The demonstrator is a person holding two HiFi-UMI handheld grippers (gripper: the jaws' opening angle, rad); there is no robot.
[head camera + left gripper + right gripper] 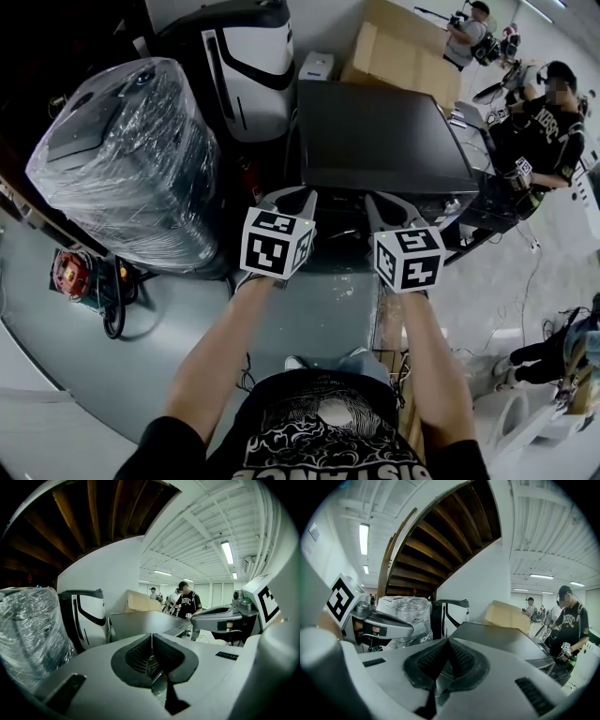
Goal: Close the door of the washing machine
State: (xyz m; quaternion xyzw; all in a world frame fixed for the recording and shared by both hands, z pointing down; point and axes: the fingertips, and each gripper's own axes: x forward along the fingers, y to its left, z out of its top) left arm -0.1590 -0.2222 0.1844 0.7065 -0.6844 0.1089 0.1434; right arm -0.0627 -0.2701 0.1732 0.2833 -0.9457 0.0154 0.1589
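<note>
Left gripper (pixel 296 194), right gripper (pixel 382 201) — jaws together, nothing held. Washing machine (pixel 384 131) door lies flat, seemingly closed — little apparently left

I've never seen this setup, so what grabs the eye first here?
The plastic-wrapped appliance at left gleams. Ahead stands a dark flat-topped machine, with the left tongs and right tongs, both shut and empty, held side by side before it. A person in black stands far right.

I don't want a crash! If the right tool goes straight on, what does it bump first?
Probably the grey machine just ahead of the right tool; depth is unclear.
</note>
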